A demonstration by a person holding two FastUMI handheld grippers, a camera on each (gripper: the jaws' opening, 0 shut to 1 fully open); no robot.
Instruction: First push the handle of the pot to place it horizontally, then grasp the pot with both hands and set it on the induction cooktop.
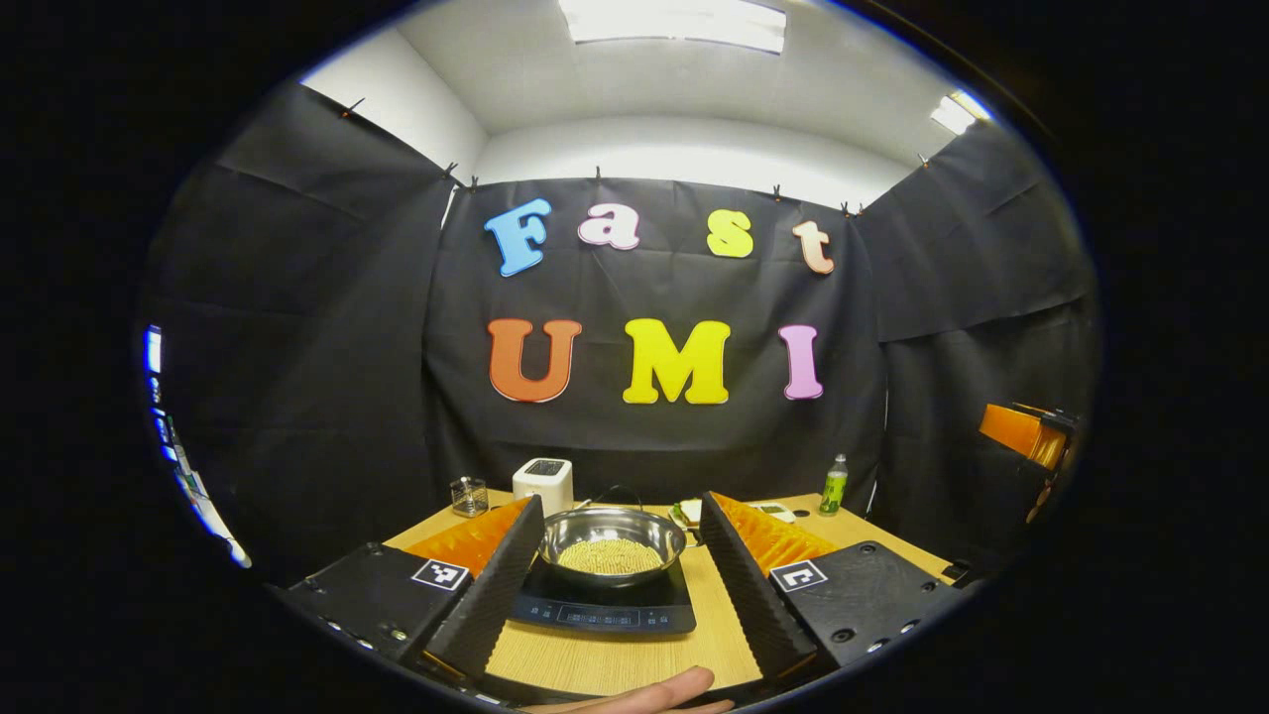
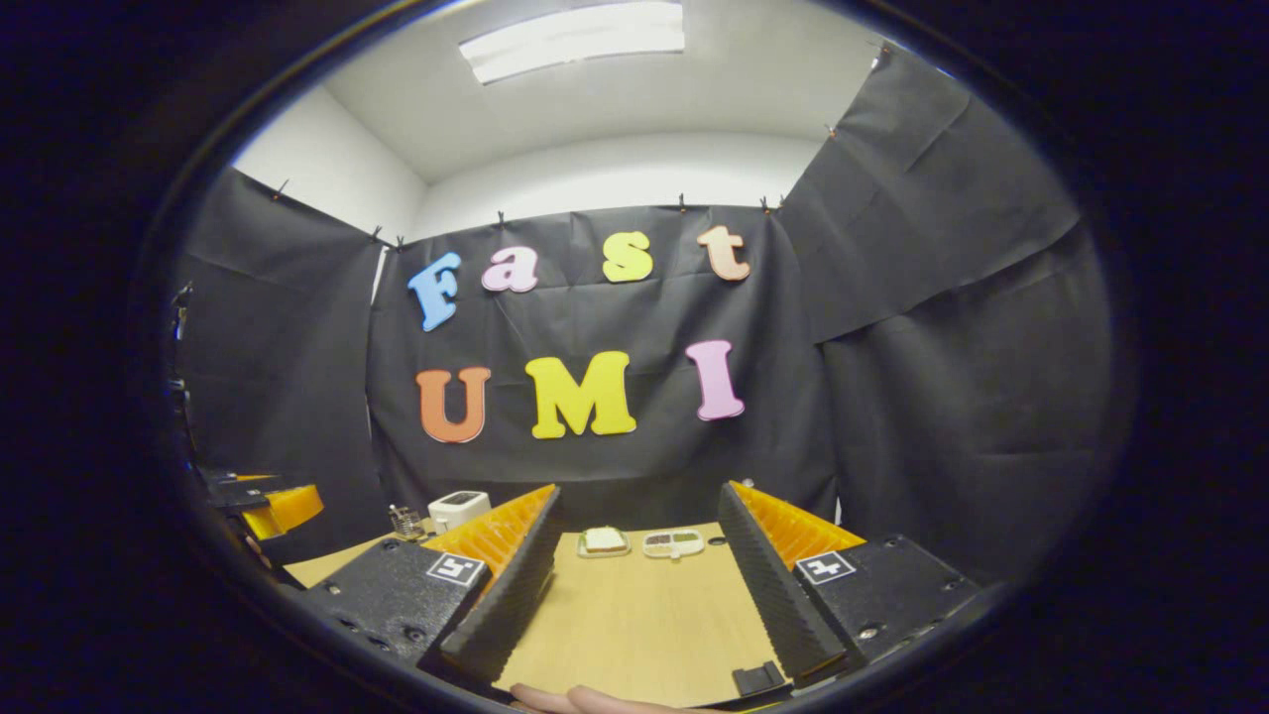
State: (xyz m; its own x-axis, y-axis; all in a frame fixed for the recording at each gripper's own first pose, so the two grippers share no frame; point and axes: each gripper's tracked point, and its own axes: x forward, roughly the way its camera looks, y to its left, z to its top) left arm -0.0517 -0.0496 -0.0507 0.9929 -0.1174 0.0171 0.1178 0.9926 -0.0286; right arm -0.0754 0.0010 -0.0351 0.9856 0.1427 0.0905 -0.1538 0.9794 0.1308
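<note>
In the left gripper view a steel pot point(image 1: 612, 543) with pale yellow contents sits on the black induction cooktop point(image 1: 603, 607) on the wooden table point(image 1: 615, 659). A thin dark bail handle point(image 1: 615, 491) arcs above its far rim. My left gripper point(image 1: 623, 501) is open and pulled back from the pot, so the pot shows between its fingers untouched. Off to the right hangs the orange body of my right gripper point(image 1: 1021, 431). In the right gripper view my right gripper point(image 2: 639, 491) is open over bare table point(image 2: 634, 615), with the left gripper point(image 2: 268, 501) at the far left.
At the back of the table stand a white toaster point(image 1: 543, 483), a small wire-pattern cup point(image 1: 468, 496), a plate of food point(image 1: 687, 513) and a green bottle point(image 1: 834, 486). The right gripper view has the plate point(image 2: 604, 540) and a white tray point(image 2: 672, 542) ahead. A person's finger point(image 1: 644, 694) lies at the bottom edge.
</note>
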